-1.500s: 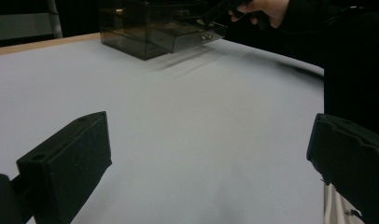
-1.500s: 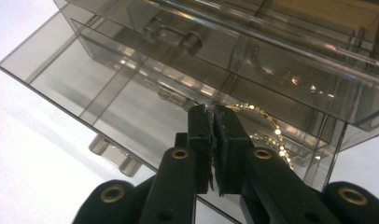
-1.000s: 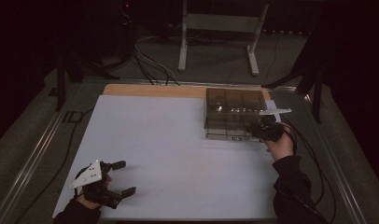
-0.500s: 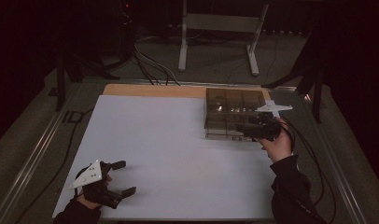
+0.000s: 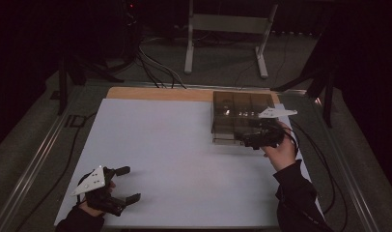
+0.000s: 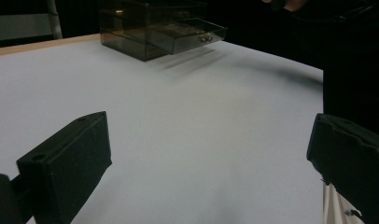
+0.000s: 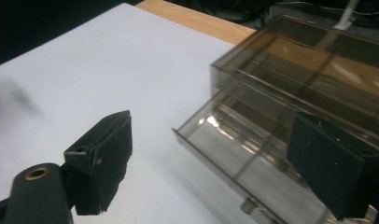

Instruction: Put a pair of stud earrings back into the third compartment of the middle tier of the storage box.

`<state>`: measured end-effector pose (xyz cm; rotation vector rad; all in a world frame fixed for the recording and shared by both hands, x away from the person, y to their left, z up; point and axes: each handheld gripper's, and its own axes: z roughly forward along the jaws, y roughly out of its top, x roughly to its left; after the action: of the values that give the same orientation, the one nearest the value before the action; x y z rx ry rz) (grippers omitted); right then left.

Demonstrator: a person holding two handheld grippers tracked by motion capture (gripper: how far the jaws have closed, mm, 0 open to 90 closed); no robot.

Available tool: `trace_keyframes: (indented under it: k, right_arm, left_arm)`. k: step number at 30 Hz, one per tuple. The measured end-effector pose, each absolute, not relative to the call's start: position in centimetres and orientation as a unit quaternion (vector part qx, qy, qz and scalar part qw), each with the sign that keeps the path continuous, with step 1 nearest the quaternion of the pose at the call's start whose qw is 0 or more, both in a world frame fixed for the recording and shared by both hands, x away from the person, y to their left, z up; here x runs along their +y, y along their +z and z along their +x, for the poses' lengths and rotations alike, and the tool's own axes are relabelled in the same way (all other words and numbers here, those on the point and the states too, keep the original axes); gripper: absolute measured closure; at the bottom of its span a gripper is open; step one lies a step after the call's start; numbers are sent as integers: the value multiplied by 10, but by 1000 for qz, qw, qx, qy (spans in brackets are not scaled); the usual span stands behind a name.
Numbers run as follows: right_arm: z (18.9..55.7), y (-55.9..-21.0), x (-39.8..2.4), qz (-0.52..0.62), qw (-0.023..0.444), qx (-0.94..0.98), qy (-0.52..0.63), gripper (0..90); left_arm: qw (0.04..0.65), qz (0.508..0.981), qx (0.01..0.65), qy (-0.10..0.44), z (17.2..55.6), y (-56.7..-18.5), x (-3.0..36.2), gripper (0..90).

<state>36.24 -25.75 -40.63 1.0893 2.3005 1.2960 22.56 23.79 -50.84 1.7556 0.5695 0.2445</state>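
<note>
White matte sheet [image 5: 184,159] covers nearly the whole table, a strip of bare wood [image 5: 155,93] showing along the far edge, and its middle and left are open flat room. Smoked translucent plastic drawer box [image 5: 235,113], rectangular with hard edges, sits at the far right corner with its lower drawer [image 7: 234,154] pulled out toward the near side, a small knob on its front. Right gripper [image 5: 254,140] sits just at that drawer front, jaws wide apart with nothing between them; left gripper [image 5: 124,184] rests near the near left corner, jaws also spread, holding nothing, well apart from the box.
</note>
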Motion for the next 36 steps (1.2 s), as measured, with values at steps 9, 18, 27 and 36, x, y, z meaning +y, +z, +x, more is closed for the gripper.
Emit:
trace_keyframes:
  k: [9, 18, 27, 36]
  right_arm:
    - [353, -414, -244, 366, 127, 805, 450, 13]
    - [332, -435, -235, 356, 132, 809, 450, 14]
    - [308, -459, -240, 351, 118, 811, 453, 0]
    - [289, -483, -254, 354, 106, 815, 446, 0]
  left_arm:
    - [596, 757, 247, 105, 226, -509, 239, 8]
    - [595, 758, 243, 106, 226, -509, 237, 7]
    - [595, 759, 243, 105, 225, -509, 238, 7]
    - [595, 759, 242, 105, 225, -509, 237, 7]
